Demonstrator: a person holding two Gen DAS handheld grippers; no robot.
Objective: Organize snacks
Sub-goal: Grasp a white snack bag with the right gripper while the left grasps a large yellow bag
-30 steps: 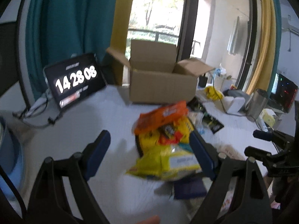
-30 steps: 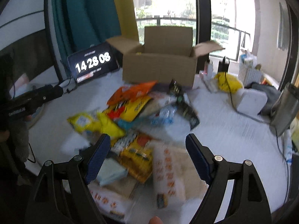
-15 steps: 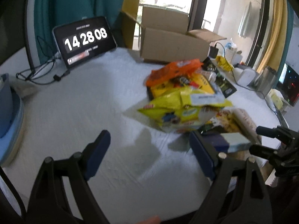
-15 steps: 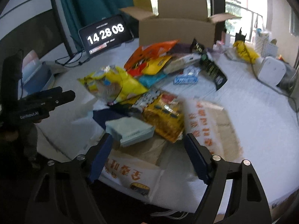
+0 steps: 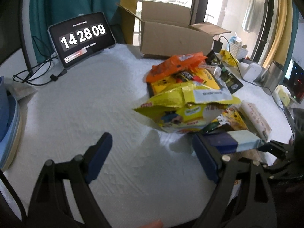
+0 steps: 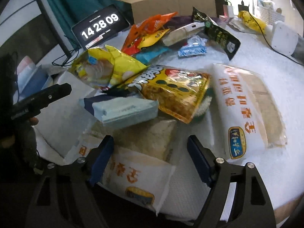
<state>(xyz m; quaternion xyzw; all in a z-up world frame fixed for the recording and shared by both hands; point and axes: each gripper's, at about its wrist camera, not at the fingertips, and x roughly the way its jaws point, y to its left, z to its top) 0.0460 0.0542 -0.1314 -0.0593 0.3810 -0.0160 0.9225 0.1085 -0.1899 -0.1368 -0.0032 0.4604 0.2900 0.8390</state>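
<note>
A heap of snack bags lies on the white table. In the left wrist view an orange bag (image 5: pixel 174 64) tops it, with a yellow bag (image 5: pixel 186 110) in front and a pale blue box (image 5: pixel 241 140) at the near right. An open cardboard box (image 5: pixel 174 36) stands behind. My left gripper (image 5: pixel 152 155) is open and empty over bare table, left of the heap. My right gripper (image 6: pixel 150 159) is open and empty, low over a white noodle pack (image 6: pixel 136 172) at the table's near edge. The blue box (image 6: pixel 125 110), a yellow-orange bag (image 6: pixel 176 91) and another white pack (image 6: pixel 245 106) lie just beyond.
A tablet clock (image 5: pixel 83 38) with cables stands at the back left. A blue round object (image 5: pixel 7 114) sits at the left edge. Chargers, a white device (image 6: pixel 283 38), a metal can (image 5: pixel 271 76) and a basket crowd the right side.
Both grippers have drawn back and lowered toward the near table edge. The right one now sits over the white pack. The clock ticked from 08 to 09.
</note>
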